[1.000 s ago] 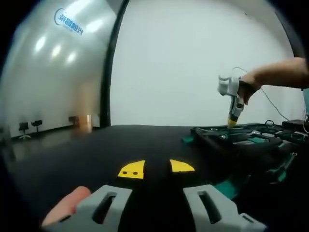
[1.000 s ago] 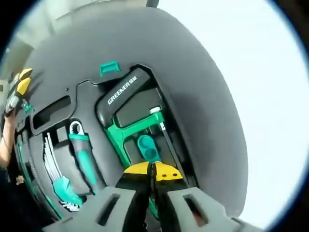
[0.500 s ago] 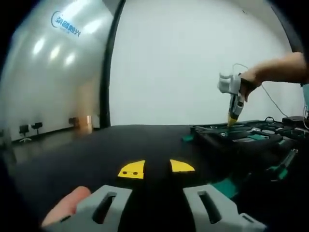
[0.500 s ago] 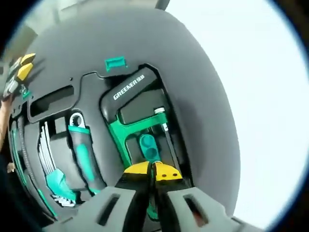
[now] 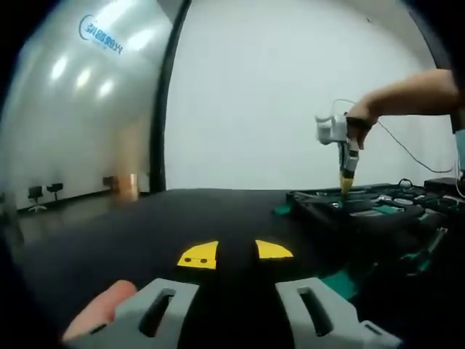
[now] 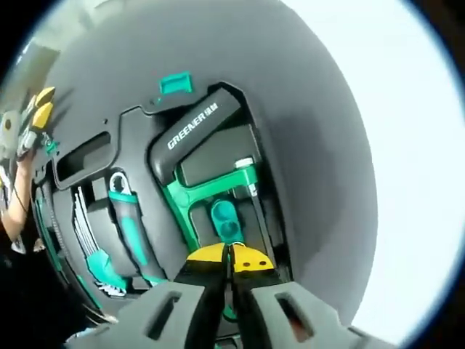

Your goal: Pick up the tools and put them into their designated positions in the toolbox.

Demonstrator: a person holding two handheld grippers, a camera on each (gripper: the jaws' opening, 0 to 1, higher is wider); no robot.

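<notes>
While the right hand-held gripper (image 6: 230,260) hangs straight above the open toolbox (image 6: 131,123), its yellow-tipped jaws stand pressed together; whether anything thin is pinched between them I cannot tell. Directly under those tips lies the green hacksaw frame (image 6: 196,196), seated in its moulded recess beside the black handle marked GREENER (image 6: 192,131). Its long axis runs away from the jaws toward the toolbox's latch edge, where a teal latch (image 6: 174,83) sits. Beside that recess, nearer the middle of the case, lie a green-handled adjustable wrench (image 6: 129,229) and a set of hex keys (image 6: 87,225), both bedded in their slots.

From the left gripper view, the left hand-held gripper (image 5: 236,251) rests low over the dark table (image 5: 145,225), jaws released and apart, holding nothing. The toolbox stands well apart from it, toward the far side of the table, with the right hand-held gripper pointing down into it.

My judgement: the right one is much the nearer to the toolbox, so any seating or adjusting there falls to it.
</notes>
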